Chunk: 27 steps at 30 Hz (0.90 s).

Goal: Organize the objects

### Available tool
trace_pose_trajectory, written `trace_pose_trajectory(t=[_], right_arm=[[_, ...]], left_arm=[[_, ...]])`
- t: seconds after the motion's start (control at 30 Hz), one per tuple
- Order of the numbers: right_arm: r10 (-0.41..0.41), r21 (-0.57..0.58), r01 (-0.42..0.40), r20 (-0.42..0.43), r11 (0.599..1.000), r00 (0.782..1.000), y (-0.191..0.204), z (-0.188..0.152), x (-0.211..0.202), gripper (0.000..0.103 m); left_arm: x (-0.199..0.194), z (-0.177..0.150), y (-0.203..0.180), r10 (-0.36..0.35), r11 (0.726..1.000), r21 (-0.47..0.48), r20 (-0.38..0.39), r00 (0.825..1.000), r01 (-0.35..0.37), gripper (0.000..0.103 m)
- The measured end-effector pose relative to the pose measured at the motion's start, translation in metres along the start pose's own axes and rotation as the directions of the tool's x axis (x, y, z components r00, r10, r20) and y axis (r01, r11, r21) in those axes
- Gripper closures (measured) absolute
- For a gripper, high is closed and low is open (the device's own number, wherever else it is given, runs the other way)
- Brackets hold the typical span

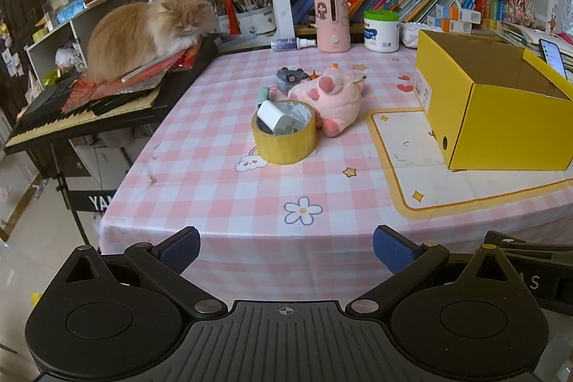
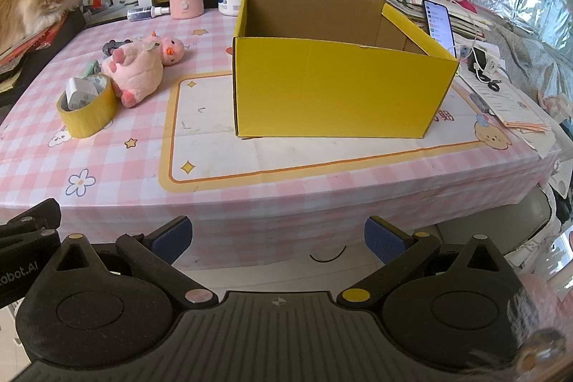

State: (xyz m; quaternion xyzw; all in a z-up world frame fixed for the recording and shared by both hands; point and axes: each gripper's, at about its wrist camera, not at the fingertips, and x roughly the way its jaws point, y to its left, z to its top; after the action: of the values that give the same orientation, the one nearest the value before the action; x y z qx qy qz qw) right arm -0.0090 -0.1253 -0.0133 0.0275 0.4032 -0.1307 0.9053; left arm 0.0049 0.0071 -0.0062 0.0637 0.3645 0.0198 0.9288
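A yellow tape roll (image 1: 284,135) lies on the pink checked tablecloth (image 1: 215,196) with a white charger block (image 1: 273,117) inside it. A pink plush toy (image 1: 331,99) lies just behind it, with a small grey toy (image 1: 289,78) and a green item (image 1: 263,94) beside it. An open, empty yellow cardboard box (image 1: 501,110) stands to the right. In the right wrist view the box (image 2: 336,92) is straight ahead, and the tape roll (image 2: 87,111) and plush (image 2: 138,67) lie at the left. My left gripper (image 1: 286,247) and right gripper (image 2: 277,238) are both open and empty, held off the table's front edge.
An orange cat (image 1: 143,31) lies on papers atop a keyboard (image 1: 82,117) left of the table. A pink humidifier (image 1: 331,20), a white jar (image 1: 381,31) and a spray bottle (image 1: 293,43) stand at the back before bookshelves. A phone (image 2: 438,24), cables and papers lie at the right.
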Motion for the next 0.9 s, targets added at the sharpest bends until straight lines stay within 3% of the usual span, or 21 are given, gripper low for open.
trace_pose_trajectory(t=[0.9], right_arm=[[0.0, 0.007, 0.0, 0.002, 1.0, 1.0, -0.0061, -0.0031, -0.0031, 0.0]], left_arm=[[-0.0038, -0.0006, -0.0042, -0.003, 1.0, 0.007, -0.002, 1.0, 0.003, 0.0]])
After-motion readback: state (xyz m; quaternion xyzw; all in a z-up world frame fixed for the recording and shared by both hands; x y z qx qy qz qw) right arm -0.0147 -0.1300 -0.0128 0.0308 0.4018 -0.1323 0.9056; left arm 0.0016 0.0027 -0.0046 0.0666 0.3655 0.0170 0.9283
